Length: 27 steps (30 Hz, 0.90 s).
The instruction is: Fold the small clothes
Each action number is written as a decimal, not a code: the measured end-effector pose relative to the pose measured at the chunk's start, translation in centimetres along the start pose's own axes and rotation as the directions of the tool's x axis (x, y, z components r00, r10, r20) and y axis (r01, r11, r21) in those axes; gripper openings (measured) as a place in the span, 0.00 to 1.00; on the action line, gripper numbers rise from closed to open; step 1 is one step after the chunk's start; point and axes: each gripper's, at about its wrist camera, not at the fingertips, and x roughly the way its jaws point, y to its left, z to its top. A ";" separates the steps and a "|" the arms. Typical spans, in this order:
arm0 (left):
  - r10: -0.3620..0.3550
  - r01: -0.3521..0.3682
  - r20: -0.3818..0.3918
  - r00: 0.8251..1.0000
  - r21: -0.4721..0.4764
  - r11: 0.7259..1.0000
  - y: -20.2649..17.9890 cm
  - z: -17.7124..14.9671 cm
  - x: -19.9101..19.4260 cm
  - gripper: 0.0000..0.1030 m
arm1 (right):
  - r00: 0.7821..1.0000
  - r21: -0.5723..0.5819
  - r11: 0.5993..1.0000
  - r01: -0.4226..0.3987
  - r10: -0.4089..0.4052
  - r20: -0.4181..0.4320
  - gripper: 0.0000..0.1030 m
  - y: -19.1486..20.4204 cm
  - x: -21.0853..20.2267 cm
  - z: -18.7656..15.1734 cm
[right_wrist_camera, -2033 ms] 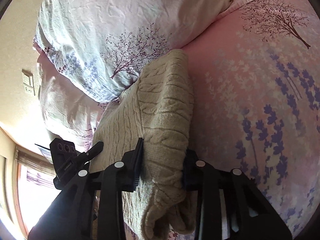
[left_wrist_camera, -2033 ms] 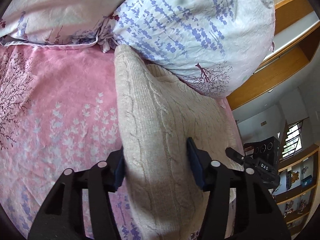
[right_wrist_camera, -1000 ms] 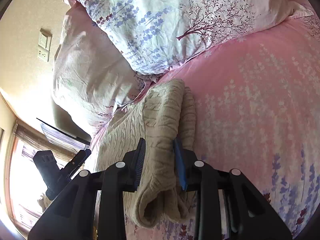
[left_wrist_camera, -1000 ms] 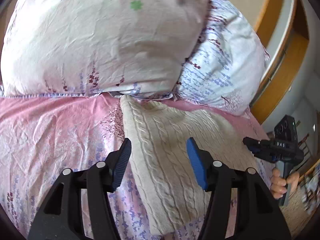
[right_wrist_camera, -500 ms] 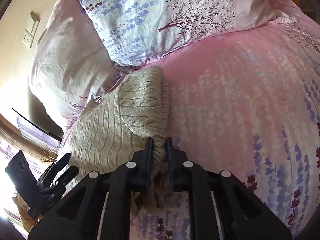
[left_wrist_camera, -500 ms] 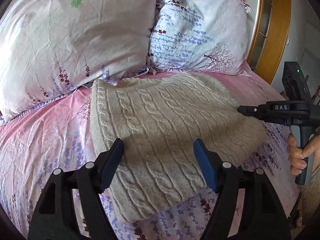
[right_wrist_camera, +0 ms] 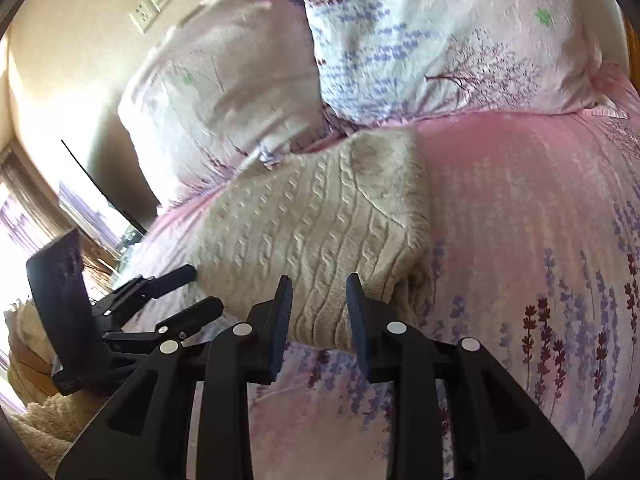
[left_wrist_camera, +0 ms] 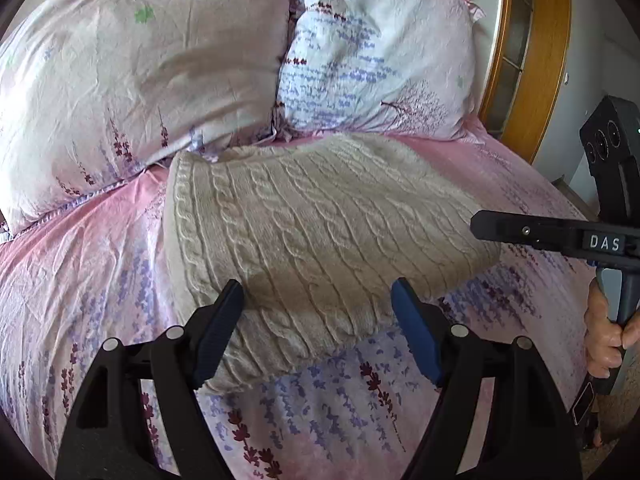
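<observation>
Folded cream cable-knit sweater (left_wrist_camera: 320, 232) lies at bedsheet's (left_wrist_camera: 80, 280) pillow edge. Left gripper (left_wrist_camera: 318, 320) released; right gripper (right_wrist_camera: 318, 312) just reopened, empty. Fold apparently complete; next, withdraw.

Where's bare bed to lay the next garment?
Pink sheet on the sweater's far side from the left gripper, below the blue-flowered pillow, is bare. Also the near strip. Crowded where both pillows meet the sweater.

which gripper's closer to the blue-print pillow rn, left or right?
Neither clearly. The left gripper and right gripper both sit open at the near edge of the folded sweater; the blue-print pillow lies beyond its far edge.
</observation>
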 end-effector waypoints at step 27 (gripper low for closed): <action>0.220 -0.204 0.054 0.974 -0.218 0.954 4.7 -4.5 -6.6 0.98 | 0.924 0.009 0.938 0.346 -0.343 0.169 0.99 1.4 -5.2 -2.3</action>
